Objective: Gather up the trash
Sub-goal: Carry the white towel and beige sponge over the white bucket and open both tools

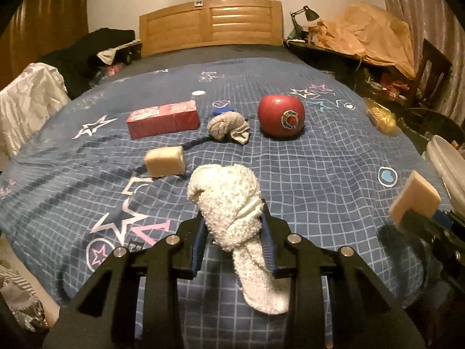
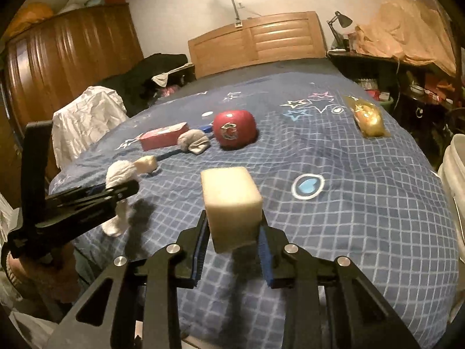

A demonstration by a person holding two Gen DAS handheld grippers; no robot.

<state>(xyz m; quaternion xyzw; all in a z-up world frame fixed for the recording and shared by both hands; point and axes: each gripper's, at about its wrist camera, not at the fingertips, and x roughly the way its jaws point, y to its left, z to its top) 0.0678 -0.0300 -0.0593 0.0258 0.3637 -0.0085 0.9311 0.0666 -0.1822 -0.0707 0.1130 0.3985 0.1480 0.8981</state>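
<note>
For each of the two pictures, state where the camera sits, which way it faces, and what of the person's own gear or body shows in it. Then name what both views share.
Left wrist: sits on the left gripper, facing up the bed toward the headboard; its fingers clamp a white sock; the right gripper shows at the right edge.
Right wrist: sits on the right gripper, facing the same way; it clamps a beige sponge block; the left gripper shows at left.
Shared: red ball, red box, grey sock, headboard.
</note>
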